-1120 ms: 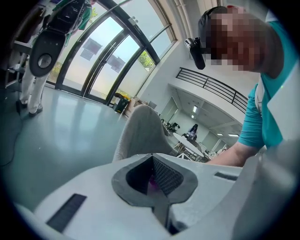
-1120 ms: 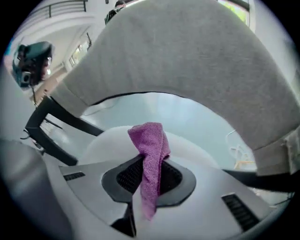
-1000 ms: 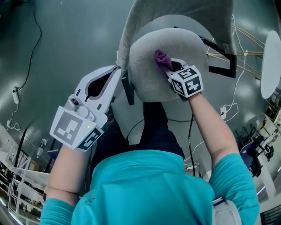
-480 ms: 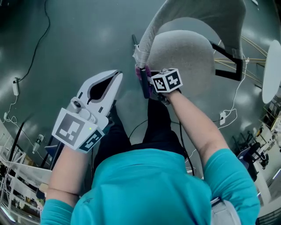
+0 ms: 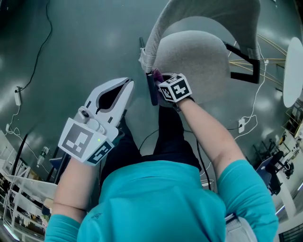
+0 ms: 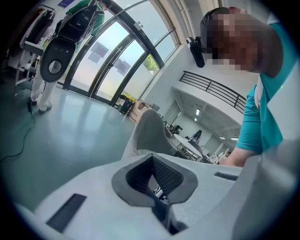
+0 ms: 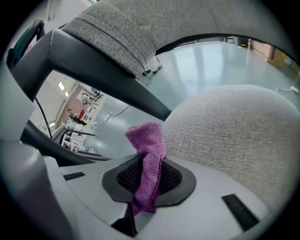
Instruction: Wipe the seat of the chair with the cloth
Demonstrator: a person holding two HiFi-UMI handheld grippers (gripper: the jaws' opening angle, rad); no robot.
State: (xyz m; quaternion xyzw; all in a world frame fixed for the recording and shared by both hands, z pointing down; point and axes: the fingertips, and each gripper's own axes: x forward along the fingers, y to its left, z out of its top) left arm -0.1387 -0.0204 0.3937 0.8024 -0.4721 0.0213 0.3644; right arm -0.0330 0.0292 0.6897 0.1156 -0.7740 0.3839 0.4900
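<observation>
The chair's grey fabric seat (image 5: 194, 54) lies ahead, with its backrest (image 5: 213, 14) curving round the far side. My right gripper (image 5: 161, 84) is at the seat's near left edge, shut on a purple cloth (image 5: 155, 75). In the right gripper view the cloth (image 7: 147, 154) sticks up from between the pads of the right gripper (image 7: 149, 180), with the seat (image 7: 234, 136) just to its right. My left gripper (image 5: 124, 90) hangs left of the chair over the floor, apart from it. The left gripper (image 6: 157, 180) is shut with nothing in it.
A dark frame bar (image 7: 103, 75) of the chair runs close above the cloth. Black frame parts (image 5: 244, 61) stick out on the chair's right. A white round table (image 5: 293, 71) stands at far right. Cables and a power strip (image 5: 17, 94) lie on the grey floor.
My right gripper has dragged the cloth from the middle of the seat to its near left edge. The left gripper has stayed about where it was.
</observation>
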